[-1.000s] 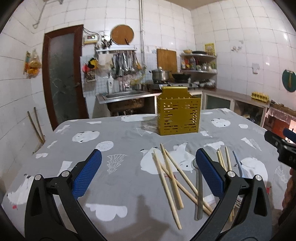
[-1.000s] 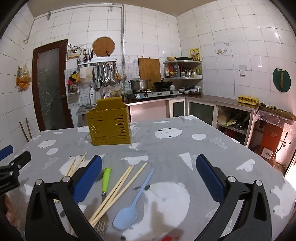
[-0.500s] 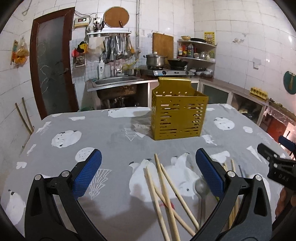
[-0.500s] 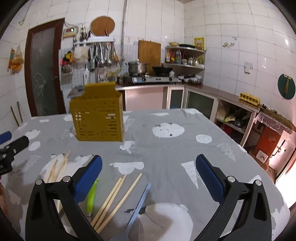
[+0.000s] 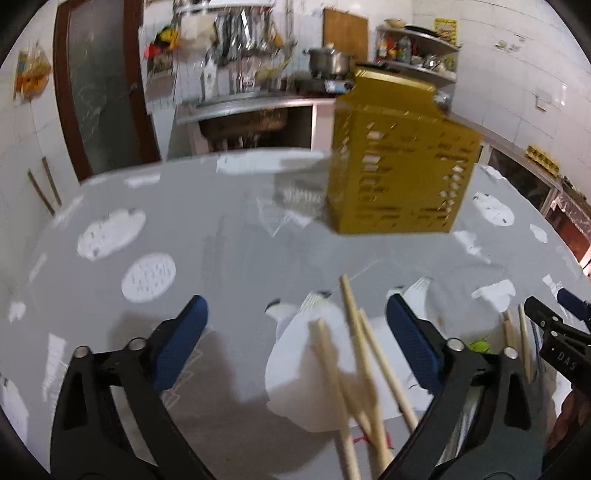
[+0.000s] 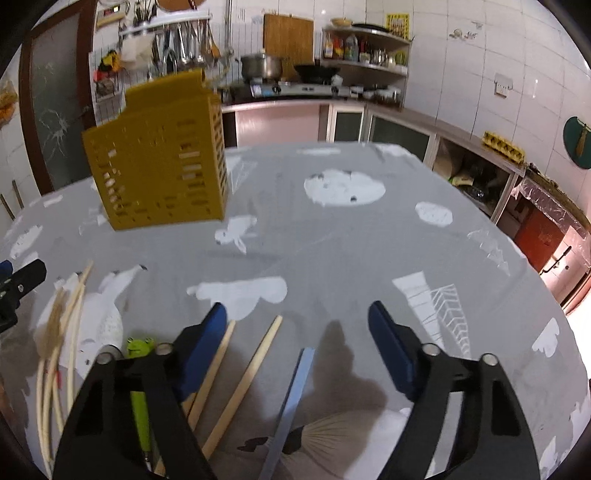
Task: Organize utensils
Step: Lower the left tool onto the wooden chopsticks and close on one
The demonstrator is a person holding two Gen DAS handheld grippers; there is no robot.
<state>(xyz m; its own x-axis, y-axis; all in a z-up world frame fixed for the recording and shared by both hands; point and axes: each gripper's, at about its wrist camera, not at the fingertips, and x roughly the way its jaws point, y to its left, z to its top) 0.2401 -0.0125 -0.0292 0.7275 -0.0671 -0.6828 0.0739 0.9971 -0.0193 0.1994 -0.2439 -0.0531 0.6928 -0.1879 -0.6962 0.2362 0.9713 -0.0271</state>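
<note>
White-tiled kitchen behind, with a stove, a pot (image 6: 261, 66), a cutting board (image 6: 288, 34) and hanging ladles; a dark door (image 5: 99, 92) on the left. Grey tablecloth (image 6: 332, 251) with white cartoon prints covers the table. Yellow slotted utensil holder (image 5: 399, 166) stands upright at the far side, well apart from both grippers.

Left gripper (image 5: 295, 350) — jaws wide but closing, pads touching nothing. A loose crossed pile of wooden chopsticks (image 5: 360, 369) lies between its fingers, toward the right-hand finger, blurred by motion. More chopsticks and a green bit sit beyond the right-hand finger, partly hidden by it.

Right gripper (image 6: 297, 350) — jaws closing too, not pressing on anything. Between its fingers lie one tan chopstick (image 6: 247, 380) and a light blue spoon handle (image 6: 290, 406); its bowl is out of frame. A second chopstick (image 6: 212, 369) runs under the left-hand finger, partly covered. Green frog-topped utensil (image 6: 139, 373) lies just outside that finger, mostly hidden by the gripper body. Pale chopsticks (image 6: 62, 332) are heaped further left, near the other gripper's tip at the frame edge.
</note>
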